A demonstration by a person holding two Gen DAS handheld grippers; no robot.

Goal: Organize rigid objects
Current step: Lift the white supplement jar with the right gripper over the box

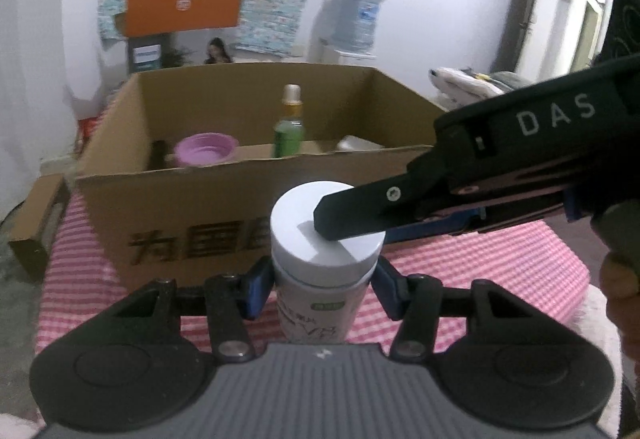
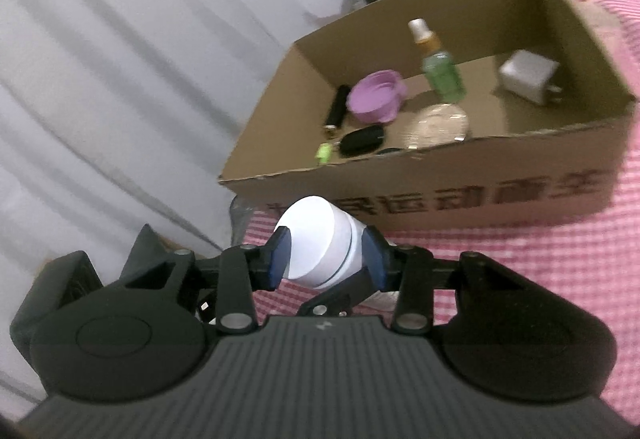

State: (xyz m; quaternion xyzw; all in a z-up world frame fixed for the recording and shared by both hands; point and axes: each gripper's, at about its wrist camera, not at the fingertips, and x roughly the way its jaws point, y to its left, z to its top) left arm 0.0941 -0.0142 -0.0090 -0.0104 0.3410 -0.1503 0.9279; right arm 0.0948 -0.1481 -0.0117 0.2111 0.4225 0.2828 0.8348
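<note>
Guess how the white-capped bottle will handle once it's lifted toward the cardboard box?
Probably rigid: the white-capped bottle keeps its shape with the left gripper on its body and the right gripper on the cap. The smooth cap looks slippery. Tall and narrow, it could tip when set in the cardboard box.

bottle (image 1: 320,303): white body, pale grey-white cap | cloth (image 1: 500,271): pink-and-white check | box (image 1: 192,207): brown cardboard, dark print | bowl (image 2: 376,95) at 9 o'clock of spray bottle (image 2: 442,73): lilac | spray bottle: green, orange collar | charger (image 2: 528,75): white | fingers (image 2: 280,259): blue pads, black arms
</note>
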